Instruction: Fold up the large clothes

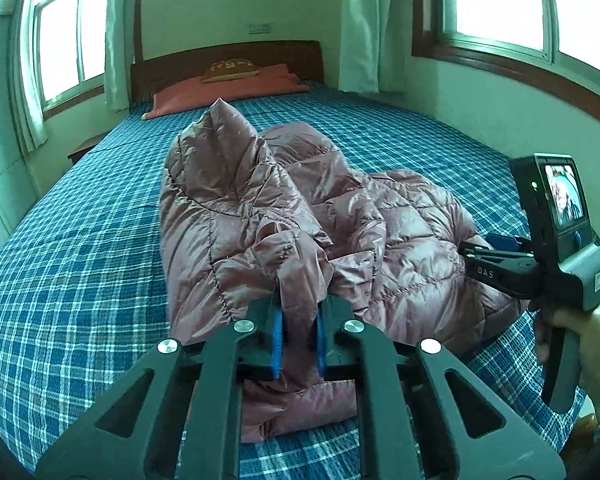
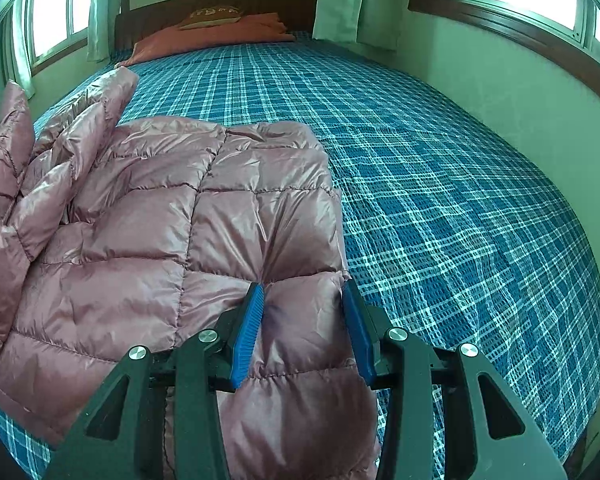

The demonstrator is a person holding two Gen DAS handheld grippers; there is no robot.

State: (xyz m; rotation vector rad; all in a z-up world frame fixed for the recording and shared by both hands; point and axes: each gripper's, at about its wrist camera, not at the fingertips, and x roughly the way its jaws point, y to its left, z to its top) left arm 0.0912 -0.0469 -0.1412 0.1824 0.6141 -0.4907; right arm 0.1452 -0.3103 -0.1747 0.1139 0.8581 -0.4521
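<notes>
Jacket (image 1: 284, 208) lies rumpled on the bed (image 1: 80, 240), running away from us: our left gripper (image 1: 298, 340) pinches its near edge, our right gripper (image 2: 304, 332) straddles its right hem, jaws apart.

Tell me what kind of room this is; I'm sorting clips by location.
A bedroom, most likely in a home. A bed with a blue plaid cover fills the view, with a wooden headboard and an orange pillow at its far end; curtained windows flank it. A pink puffer jacket lies on the bed.
</notes>
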